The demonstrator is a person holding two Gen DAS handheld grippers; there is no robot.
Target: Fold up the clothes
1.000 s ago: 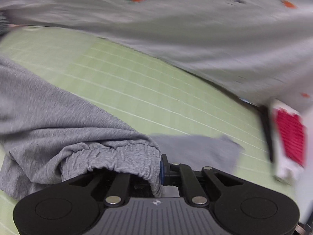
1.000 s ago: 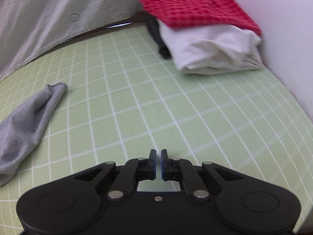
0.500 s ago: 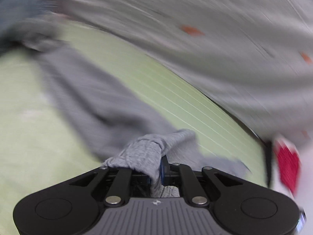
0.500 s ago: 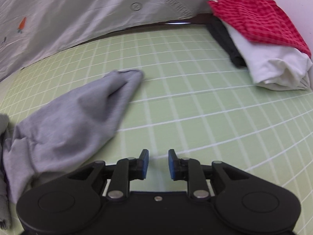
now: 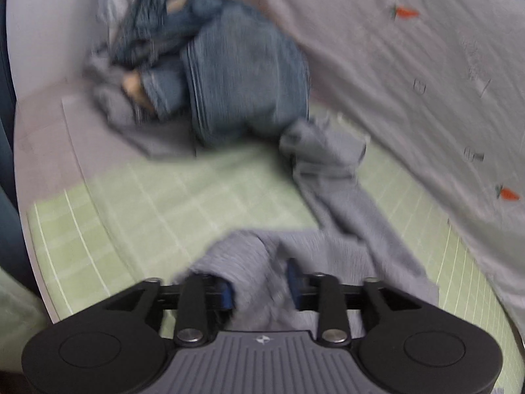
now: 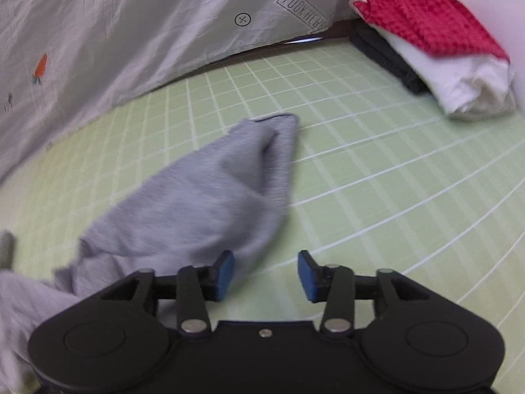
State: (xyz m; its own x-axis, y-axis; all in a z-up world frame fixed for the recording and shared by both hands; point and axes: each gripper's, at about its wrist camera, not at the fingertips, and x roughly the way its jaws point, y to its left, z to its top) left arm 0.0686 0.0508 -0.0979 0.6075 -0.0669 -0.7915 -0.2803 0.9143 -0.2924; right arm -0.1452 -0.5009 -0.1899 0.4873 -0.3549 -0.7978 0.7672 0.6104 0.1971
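Left wrist view: my left gripper (image 5: pixel 261 282) sits at the bottom centre of the frame, its fingers (image 5: pixel 226 292) parted and just now opening, a bunched fold of the grey garment (image 5: pixel 331 197) lying between them; motion blur hides whether the pads press on the cloth. The garment trails from there toward the upper right across the green gridded mat (image 5: pixel 157 203). A heap of blue jeans (image 5: pixel 229 75) lies in the upper left, and a pale sheet with carrot prints (image 5: pixel 426 75) fills the right side.

Right wrist view: my right gripper (image 6: pixel 265 275) is at the bottom centre, fingers (image 6: pixel 224 271) spread and just now opening, with only mat between them. The grey garment (image 6: pixel 210 193) stretches from the lower left to mid-frame, its edge just beside my left finger. A folded stack (image 6: pixel 443 55), red checked cloth on top of white, rests in the upper right.
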